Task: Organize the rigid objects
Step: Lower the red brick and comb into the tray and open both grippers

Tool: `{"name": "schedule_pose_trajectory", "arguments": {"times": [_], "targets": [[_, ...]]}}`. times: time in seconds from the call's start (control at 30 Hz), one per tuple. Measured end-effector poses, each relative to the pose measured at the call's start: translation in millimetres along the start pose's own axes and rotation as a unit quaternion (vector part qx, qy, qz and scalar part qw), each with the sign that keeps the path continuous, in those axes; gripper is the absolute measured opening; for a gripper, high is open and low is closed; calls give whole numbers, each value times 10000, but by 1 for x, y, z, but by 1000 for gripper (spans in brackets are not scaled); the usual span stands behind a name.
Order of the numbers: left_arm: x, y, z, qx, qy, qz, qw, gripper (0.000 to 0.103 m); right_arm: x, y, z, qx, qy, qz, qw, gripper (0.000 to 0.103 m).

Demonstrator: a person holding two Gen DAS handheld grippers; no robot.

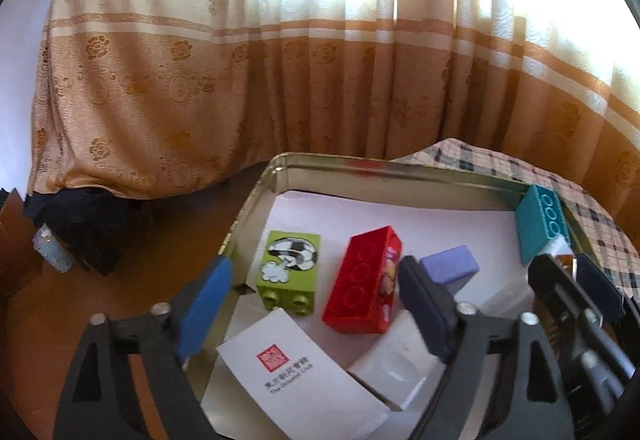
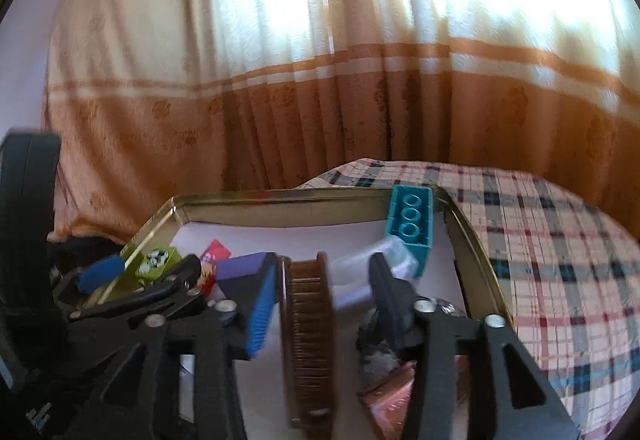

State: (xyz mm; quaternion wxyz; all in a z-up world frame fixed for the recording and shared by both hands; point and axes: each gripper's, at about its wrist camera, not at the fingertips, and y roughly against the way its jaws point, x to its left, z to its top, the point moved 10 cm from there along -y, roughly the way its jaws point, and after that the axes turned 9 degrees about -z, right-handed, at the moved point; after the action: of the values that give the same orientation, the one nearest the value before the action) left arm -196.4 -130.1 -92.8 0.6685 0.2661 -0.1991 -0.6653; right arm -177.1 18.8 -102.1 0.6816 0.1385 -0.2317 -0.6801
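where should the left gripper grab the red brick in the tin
Grip the red brick across its two long sides, coming from above and slightly in front. It lies on its side between the green brick and the purple block, with gaps along both long faces for the left gripper to fit.

My right gripper [image 2: 324,300] hangs over a gold-rimmed metal tin [image 2: 476,260], jaws parted. A brown wooden comb [image 2: 306,340] stands on edge between my pads, close to the blue one [image 2: 262,308] on the left; whether it touches is blurred. The dark right finger [image 2: 386,292] is clear of it. Ahead, a teal building brick [image 2: 412,228] leans in the tin's far right corner, a clear plastic piece [image 2: 394,254] just below it. To the left sit a purple block [image 2: 244,266], a red picture brick [image 2: 212,260] and a green one [image 2: 158,260]. The left gripper [image 2: 132,276] reaches in there. The tin rests on plaid cloth [image 2: 560,260]; orange curtains [image 2: 320,99] hang behind.
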Motion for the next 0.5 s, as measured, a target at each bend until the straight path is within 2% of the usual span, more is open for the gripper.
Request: {"name": "schedule_pose_trajectory", "arguments": {"times": [0.07, 0.1, 0.23, 0.27, 0.33, 0.5], "targets": [[-3, 1, 1, -12, -1, -87, 10000, 98, -14, 5, 2, -93, -370, 22, 9993, 72], [-3, 1, 1, -39, -9, -82, 10000, 98, -21, 7, 3, -141, -524, 3, 9985, 73], [-3, 9, 5, -231, 41, -55, 9997, 98, -43, 19, 4, -289, -864, -228, 9956, 73], [-2, 14, 6, -333, 47, 15, 9994, 101, -48, 23, 5, -367, -922, -323, 9945, 73], [3, 23, 9, -556, 63, 240, 9981, 103, -55, 27, 7, -447, -954, -460, 9934, 73], [5, 30, 12, -693, 100, 309, 9971, 103, -59, 31, 11, -580, -882, -640, 9924, 73]]}}
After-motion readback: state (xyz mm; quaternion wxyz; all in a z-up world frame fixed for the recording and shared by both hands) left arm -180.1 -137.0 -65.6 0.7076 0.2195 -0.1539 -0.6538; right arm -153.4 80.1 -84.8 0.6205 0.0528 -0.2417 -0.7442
